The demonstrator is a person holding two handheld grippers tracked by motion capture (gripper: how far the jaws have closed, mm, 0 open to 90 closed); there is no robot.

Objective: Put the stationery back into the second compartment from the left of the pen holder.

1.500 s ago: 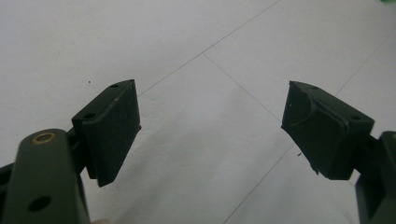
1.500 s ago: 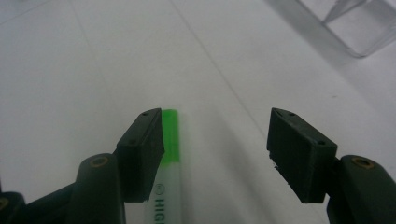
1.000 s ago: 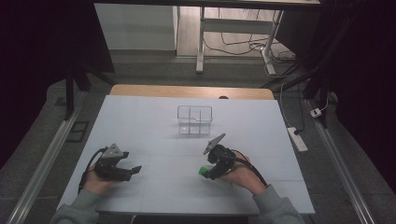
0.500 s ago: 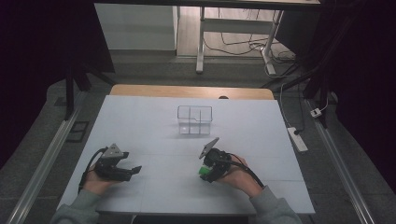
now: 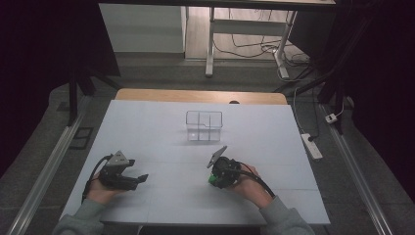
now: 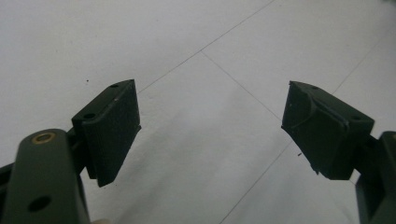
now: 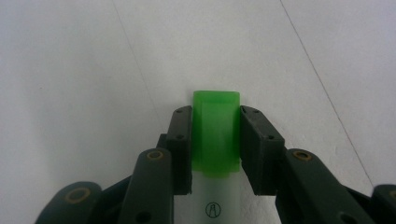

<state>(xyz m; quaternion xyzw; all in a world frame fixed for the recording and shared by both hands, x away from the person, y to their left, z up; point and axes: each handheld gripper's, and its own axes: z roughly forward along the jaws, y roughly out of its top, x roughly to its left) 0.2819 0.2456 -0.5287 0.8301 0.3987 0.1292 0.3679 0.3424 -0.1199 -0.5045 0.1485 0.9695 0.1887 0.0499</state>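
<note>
Pinching a small green block (image 7: 216, 133) between its two black jaws, the right hand-held gripper (image 7: 215, 140) sits low over the white bench (image 5: 161, 132), its jaws having just closed in on the piece so that the pads press against both of its sides. Seen from the high view, the block (image 5: 212, 178) shows as a speck of green at the front of the right hand-held gripper (image 5: 218, 175), near the middle of the bench and toward the person's edge, with the person's right hand (image 5: 252, 183) wrapped around the tool. Below the block in the right gripper view lies a white strip bearing a small circled mark (image 7: 212, 209). Well apart on the other side, the left hand-held gripper (image 5: 139, 178) rests in the left hand (image 5: 100, 191), its jaws spread wide with nothing but bare bench between them. A clear divided box (image 5: 204, 125) stands farther back, toward the middle of the bench, apart from both tools.
</note>
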